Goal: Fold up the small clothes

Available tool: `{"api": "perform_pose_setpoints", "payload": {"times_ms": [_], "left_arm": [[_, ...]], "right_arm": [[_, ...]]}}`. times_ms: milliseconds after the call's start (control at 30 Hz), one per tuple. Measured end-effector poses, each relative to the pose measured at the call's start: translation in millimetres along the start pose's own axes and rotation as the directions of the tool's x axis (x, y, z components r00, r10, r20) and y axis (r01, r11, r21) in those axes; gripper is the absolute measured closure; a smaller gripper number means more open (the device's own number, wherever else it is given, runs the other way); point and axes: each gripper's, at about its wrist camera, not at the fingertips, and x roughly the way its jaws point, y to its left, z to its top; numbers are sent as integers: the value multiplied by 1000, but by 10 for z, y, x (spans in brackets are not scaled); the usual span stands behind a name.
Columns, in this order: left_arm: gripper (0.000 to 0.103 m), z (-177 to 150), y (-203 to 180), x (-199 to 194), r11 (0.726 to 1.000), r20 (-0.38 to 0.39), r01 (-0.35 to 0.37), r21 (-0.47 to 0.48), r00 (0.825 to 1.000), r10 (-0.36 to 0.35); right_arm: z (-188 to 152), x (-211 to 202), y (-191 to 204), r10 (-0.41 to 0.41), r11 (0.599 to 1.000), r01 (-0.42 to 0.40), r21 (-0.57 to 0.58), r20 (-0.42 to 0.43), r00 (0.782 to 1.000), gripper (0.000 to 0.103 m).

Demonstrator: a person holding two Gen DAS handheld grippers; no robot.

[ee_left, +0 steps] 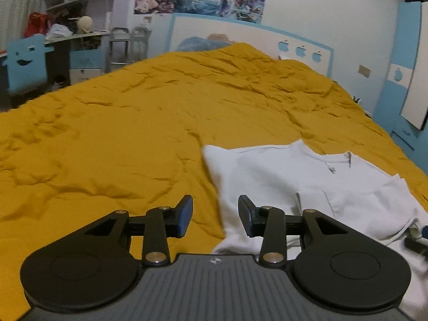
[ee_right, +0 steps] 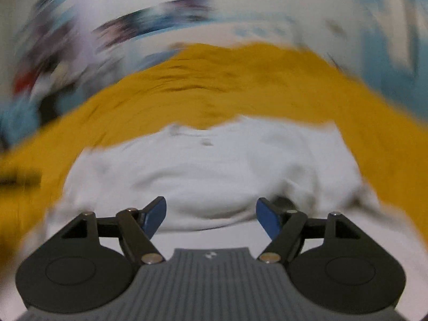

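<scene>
A small white shirt [ee_left: 315,179] lies on the mustard-yellow bedspread [ee_left: 120,123], collar facing away, one sleeve folded over its body. My left gripper [ee_left: 215,215] is open and empty, hovering over the shirt's left edge. In the right wrist view, which is motion-blurred, the same white shirt [ee_right: 211,168] spreads across the yellow bedspread [ee_right: 227,85]. My right gripper [ee_right: 211,218] is wide open and empty just above the shirt's near part. A bit of the right gripper [ee_left: 417,243] shows at the left view's right edge.
A white and blue headboard [ee_left: 248,37] stands at the far end of the bed. A desk and shelves with clutter [ee_left: 72,34] and a blue chair [ee_left: 25,61] are at the left. A blue wardrobe [ee_left: 401,85] is at the right.
</scene>
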Motion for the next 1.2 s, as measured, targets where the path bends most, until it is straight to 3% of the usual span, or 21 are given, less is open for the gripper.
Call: {"api": "perform_pose_setpoints", "payload": {"times_ms": [67, 133, 233, 300, 333, 367, 467, 600, 800, 1000, 1200], "left_arm": [[56, 8, 55, -75, 1000, 7, -20, -7, 1000, 20], [54, -3, 128, -121, 1000, 16, -19, -16, 1000, 19], [53, -66, 312, -57, 991, -26, 80, -106, 996, -83], [53, -76, 395, 26, 985, -60, 90, -145, 993, -100], [53, -86, 419, 48, 986, -67, 82, -148, 993, -93], [53, -97, 434, 67, 987, -68, 72, -145, 994, -82], [53, -112, 443, 90, 990, -79, 64, -122, 994, -74], [53, -122, 416, 37, 994, -74, 51, -99, 996, -58], [53, 15, 603, -125, 976, -39, 59, -208, 997, -68], [53, 119, 749, -175, 973, -21, 25, -231, 999, -30], [53, 114, 775, -91, 972, -52, 21, -233, 998, -34]], "right_arm": [[-24, 75, 473, 31, 973, -31, -227, -4, 1000, 33], [-58, 229, 861, 25, 925, -18, -378, 14, 1000, 33], [-88, 571, 1208, 90, 896, -97, -434, -38, 995, 37], [-146, 798, 1340, 67, 882, -105, -460, -99, 993, 41], [-162, 862, 1352, 61, 882, -103, -459, -106, 993, 45], [-164, 891, 1334, 68, 890, -108, -442, -105, 992, 65], [-132, 902, 1248, 53, 918, -86, -387, -94, 994, 94], [-88, 830, 1187, 48, 954, -60, -295, -46, 998, 95], [247, 706, 1311, 112, 985, -104, -139, 53, 992, 95], [401, 897, 1668, 191, 979, -187, -85, 41, 981, 95], [265, 1147, 1835, 184, 980, -189, -67, -74, 980, 94]]}}
